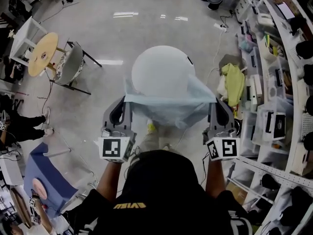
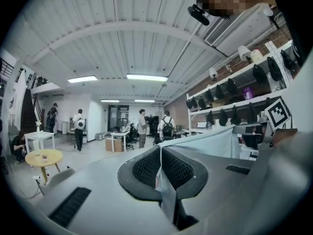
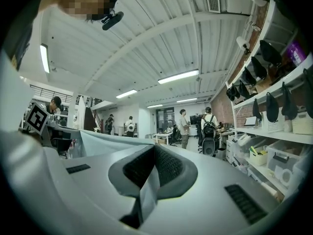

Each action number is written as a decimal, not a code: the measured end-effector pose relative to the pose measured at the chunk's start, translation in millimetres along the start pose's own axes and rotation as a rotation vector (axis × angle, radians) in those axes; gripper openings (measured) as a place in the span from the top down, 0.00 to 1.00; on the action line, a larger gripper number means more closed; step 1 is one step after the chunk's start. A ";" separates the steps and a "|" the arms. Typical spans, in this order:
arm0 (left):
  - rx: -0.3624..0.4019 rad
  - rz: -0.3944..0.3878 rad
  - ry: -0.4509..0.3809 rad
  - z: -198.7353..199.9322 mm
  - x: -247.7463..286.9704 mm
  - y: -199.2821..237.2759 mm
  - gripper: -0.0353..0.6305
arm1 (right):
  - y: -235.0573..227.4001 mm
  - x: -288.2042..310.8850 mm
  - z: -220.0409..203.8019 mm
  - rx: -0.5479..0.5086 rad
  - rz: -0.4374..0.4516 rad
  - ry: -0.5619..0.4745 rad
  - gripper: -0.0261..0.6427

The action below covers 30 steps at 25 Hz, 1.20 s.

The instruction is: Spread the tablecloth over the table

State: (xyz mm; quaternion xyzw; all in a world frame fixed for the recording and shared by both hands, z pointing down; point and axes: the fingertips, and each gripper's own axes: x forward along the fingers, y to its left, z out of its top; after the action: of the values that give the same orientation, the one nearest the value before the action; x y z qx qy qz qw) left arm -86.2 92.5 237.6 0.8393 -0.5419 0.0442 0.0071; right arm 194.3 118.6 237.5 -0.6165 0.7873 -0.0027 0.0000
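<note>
A pale blue tablecloth [image 1: 168,105] hangs stretched between my two grippers, just in front of a round white table [image 1: 159,71]. My left gripper [image 1: 125,100] is shut on the cloth's left corner, and my right gripper [image 1: 215,101] is shut on its right corner. The cloth's far edge lies over the near rim of the table, and its middle sags below the table's edge. In the left gripper view a strip of cloth [image 2: 168,192] is pinched between the black pads [image 2: 146,170]. The right gripper view shows the cloth [image 3: 146,192] clamped the same way.
White shelving [image 1: 274,106] with boxes and gear runs along the right. A yellow-green garment [image 1: 234,82] lies by the shelves. A grey chair [image 1: 71,65] and a round wooden table [image 1: 42,53] stand at the left. Several people [image 2: 142,127] stand far across the room.
</note>
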 end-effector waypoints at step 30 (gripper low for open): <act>-0.002 -0.012 0.099 -5.2 360.4 105.9 0.91 | -136.7 345.6 -29.4 0.044 0.025 0.137 0.96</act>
State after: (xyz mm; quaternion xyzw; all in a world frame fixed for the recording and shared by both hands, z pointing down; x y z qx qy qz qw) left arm -35.6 -278.4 268.5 0.8392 -0.5360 0.0852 0.0351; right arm 244.0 -249.5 268.7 -0.6049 0.7928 -0.0624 -0.0404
